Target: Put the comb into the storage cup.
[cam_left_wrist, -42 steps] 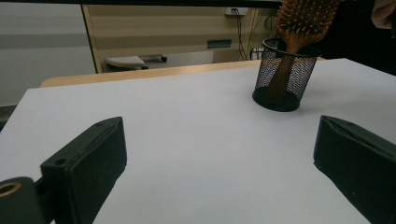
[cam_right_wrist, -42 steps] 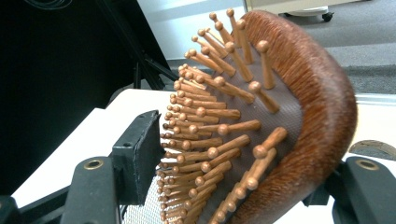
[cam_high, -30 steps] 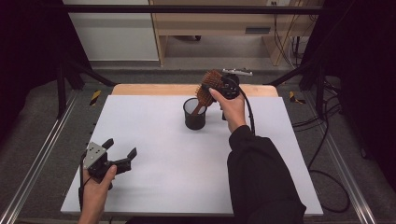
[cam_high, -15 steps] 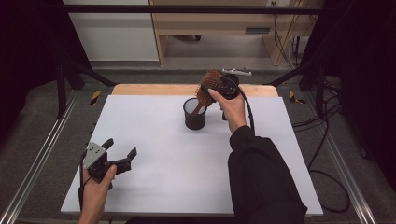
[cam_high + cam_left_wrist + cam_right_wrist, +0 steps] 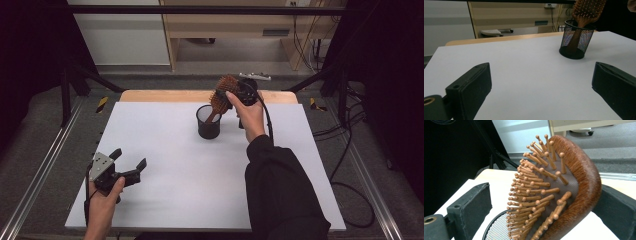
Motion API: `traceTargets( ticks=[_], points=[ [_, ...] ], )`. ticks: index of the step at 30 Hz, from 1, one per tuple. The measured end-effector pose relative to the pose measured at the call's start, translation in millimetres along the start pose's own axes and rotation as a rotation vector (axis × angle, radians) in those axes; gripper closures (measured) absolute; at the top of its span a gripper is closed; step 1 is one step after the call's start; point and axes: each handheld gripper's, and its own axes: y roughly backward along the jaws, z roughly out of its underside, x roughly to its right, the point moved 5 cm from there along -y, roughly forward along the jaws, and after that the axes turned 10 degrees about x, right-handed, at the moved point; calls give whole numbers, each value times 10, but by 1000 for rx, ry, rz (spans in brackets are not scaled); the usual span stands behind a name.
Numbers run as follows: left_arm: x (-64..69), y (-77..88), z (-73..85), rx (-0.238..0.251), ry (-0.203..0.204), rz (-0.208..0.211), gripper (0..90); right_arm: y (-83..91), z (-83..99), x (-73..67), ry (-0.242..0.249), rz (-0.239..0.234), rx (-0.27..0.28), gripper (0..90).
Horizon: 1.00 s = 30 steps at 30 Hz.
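A wooden hairbrush (image 5: 223, 92) stands handle-down in a black mesh cup (image 5: 208, 122) at the back middle of the white table, its head leaning toward my right gripper (image 5: 231, 95). In the right gripper view the brush head (image 5: 564, 190) sits between the jaws, bristles facing the left jaw with a gap. These jaws have just been opening and no longer press on the brush. The cup's rim (image 5: 496, 225) shows below. My left gripper (image 5: 131, 157) rests open at the front left, nothing between its jaws (image 5: 541, 80), looking toward the cup (image 5: 575, 41) and brush (image 5: 586, 10).
The white tabletop (image 5: 165, 165) has a wooden strip (image 5: 160, 95) along its far edge. Metal rails (image 5: 45, 165) run down both sides. Cables (image 5: 345, 165) trail on the floor at right, and a cabinet (image 5: 225, 25) stands beyond the table.
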Motion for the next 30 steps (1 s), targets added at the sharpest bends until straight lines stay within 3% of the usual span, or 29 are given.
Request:
traceTargets(
  ticks=[12, 30],
  points=[
    [-3, -1, 3, -1, 2, -2, 29, 56, -40, -3, -8, -3, 14, 57],
    [-13, 0, 3, -1, 3, -5, 29, 107, -71, 1, 17, -2, 22, 64]
  ],
)
